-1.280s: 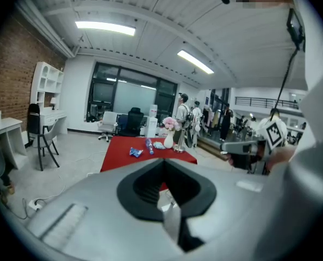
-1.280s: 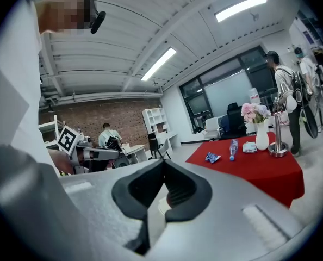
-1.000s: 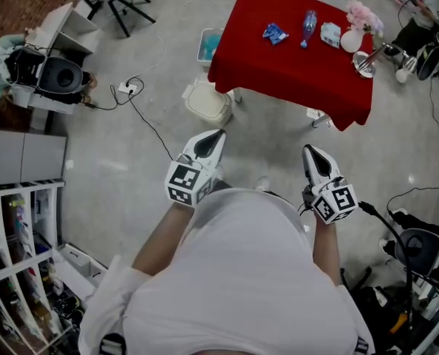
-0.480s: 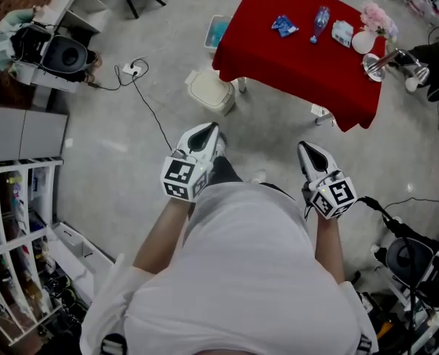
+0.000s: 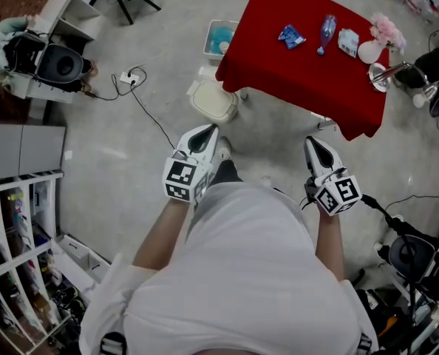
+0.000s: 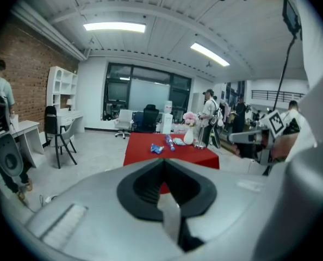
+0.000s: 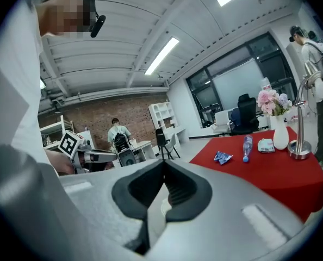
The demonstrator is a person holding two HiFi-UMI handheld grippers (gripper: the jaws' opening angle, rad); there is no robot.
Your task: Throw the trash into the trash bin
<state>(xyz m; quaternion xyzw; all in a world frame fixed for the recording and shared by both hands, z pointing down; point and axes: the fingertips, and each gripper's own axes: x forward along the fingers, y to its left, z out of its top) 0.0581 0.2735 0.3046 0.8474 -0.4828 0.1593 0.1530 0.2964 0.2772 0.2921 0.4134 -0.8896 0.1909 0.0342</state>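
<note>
On the red table [image 5: 293,72] lie a blue wrapper [image 5: 292,37], a clear plastic bottle [image 5: 327,32] and a small pale pack [image 5: 348,42]. A white lidded bin [image 5: 214,100] stands on the floor at the table's near left corner, and behind it is an open bin with a blue inside [image 5: 221,39]. My left gripper [image 5: 208,133] and right gripper [image 5: 312,145] are held in front of the body, well short of the table. Both are shut with nothing in them. The left gripper [image 6: 162,162] looks at the table [image 6: 172,152]. The right gripper [image 7: 164,165] sees the wrapper [image 7: 223,157] and bottle [image 7: 246,147].
A vase of pink flowers [image 5: 373,46] and a metal stand [image 5: 386,76] sit at the table's right end. A cable and power strip [image 5: 126,78] cross the floor at left, near a speaker [image 5: 57,63]. Shelving [image 5: 20,220] stands at lower left, with cables and gear [image 5: 412,250] at right.
The person has stepped slightly toward the table, which now looks a little larger and farther right. Both grippers stayed shut and kept their pose in front of the body.
</note>
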